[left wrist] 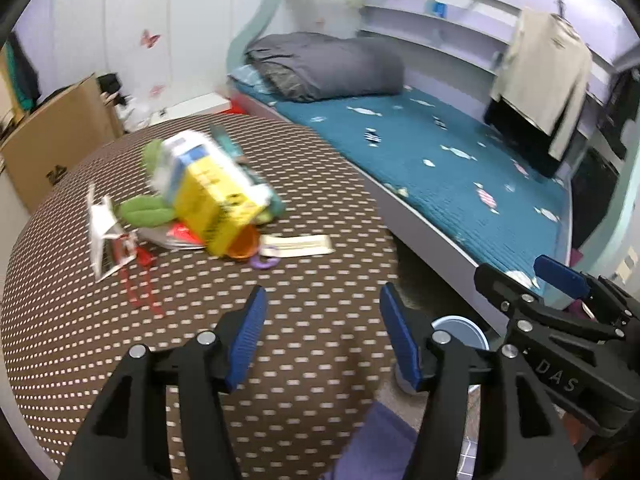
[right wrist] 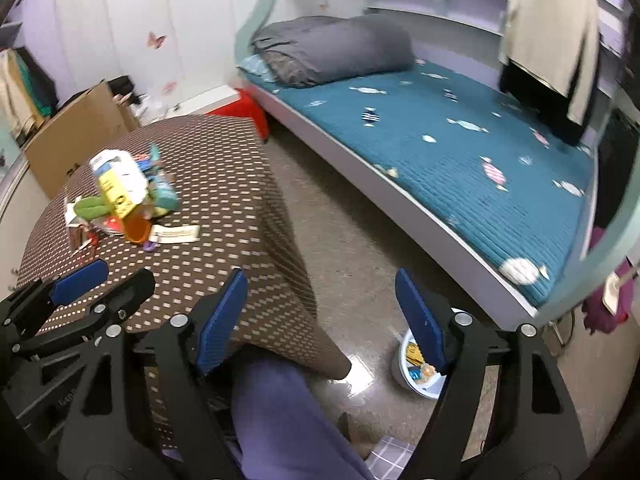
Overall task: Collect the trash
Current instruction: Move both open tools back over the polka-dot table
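Beside the table (right wrist: 224,184), a bed (right wrist: 460,168), floor bin (right wrist: 416,376), cardboard box (right wrist: 76,136).

Trash pile (right wrist: 124,200) on table (right wrist: 224,184); bed (right wrist: 460,160) right; bin (right wrist: 416,364), apparently part-filled, on floor (right wrist: 352,248) between.

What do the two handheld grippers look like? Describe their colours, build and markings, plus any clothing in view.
Both the left gripper and right gripper are matte black linkage frames joined by round silver pivot bolts. Each finger ends in a flat blue pad with fine ribbing. White letters "DAS" mark the right gripper's body in the left wrist view. No cables show. A purple-blue trouser leg appears below.
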Demonstrator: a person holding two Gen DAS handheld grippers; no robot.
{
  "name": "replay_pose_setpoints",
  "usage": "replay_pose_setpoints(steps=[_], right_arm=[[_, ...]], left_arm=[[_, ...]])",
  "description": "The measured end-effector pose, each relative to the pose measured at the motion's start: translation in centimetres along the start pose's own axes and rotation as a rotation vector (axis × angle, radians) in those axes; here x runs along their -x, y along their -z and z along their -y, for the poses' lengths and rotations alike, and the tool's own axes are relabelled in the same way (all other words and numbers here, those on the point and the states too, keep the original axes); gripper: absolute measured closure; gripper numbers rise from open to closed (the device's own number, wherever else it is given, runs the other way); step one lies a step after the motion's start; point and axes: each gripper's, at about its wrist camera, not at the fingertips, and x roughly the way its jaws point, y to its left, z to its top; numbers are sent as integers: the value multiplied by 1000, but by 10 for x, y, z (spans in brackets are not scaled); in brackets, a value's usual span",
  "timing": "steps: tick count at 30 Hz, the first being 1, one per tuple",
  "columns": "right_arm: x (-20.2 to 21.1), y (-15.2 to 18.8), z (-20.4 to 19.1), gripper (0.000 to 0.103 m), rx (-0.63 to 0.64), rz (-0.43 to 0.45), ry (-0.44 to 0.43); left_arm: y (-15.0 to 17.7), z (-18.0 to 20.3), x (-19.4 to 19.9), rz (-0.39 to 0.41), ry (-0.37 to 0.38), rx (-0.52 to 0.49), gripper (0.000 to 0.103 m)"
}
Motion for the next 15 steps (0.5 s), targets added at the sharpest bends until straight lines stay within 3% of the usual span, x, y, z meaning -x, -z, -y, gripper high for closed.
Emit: replay_pose_setpoints(steps=[15], right_arm=[[-49,-30,-81,17,144,-39,-108]], left_arm=[[-9,-121,-26,-64,-132,238,40]])
